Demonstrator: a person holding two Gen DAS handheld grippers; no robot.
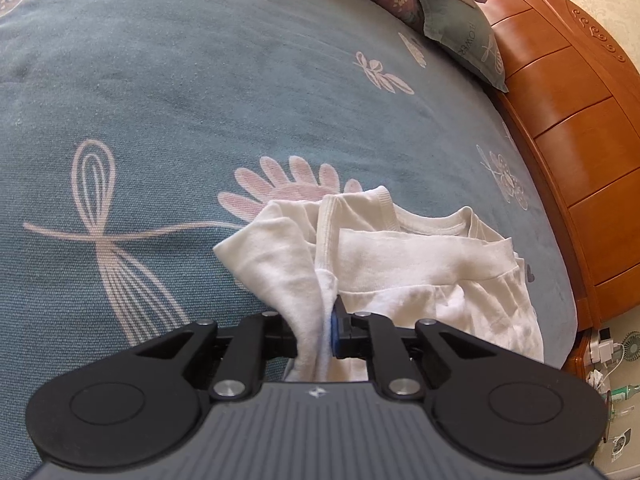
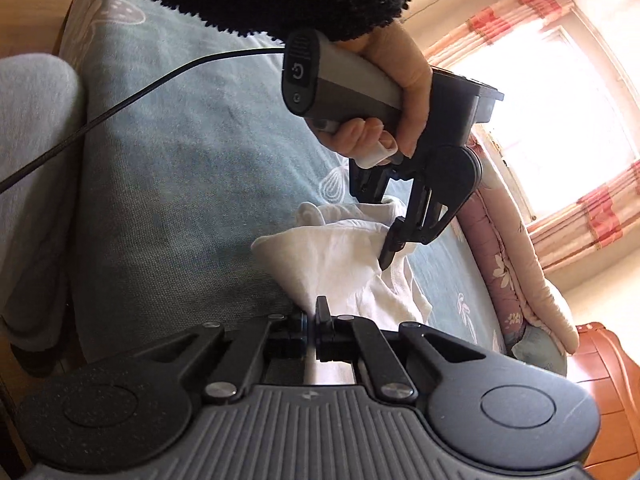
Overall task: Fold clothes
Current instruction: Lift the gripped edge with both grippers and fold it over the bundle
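Note:
A white shirt (image 1: 420,256) lies bunched on the blue-green bedspread (image 1: 200,100), neckline toward the headboard. My left gripper (image 1: 320,316) is shut on a raised fold at its near left side, and cloth drapes over the left finger. In the right wrist view the same shirt (image 2: 340,256) sits just ahead of my right gripper (image 2: 311,316), whose jaws are closed with the shirt's near edge pinched between the tips. Beyond it, a hand in a black fuzzy sleeve holds the left gripper (image 2: 388,248), clamped on the shirt's far side.
A wooden headboard (image 1: 560,100) and pillows (image 1: 460,36) border the bed. A black cable (image 2: 120,100) trails over the cover. A person's grey-clad leg (image 2: 32,160) is at the bed's edge. A curtained window (image 2: 540,120) glares behind. Small items clutter the floor (image 1: 608,360).

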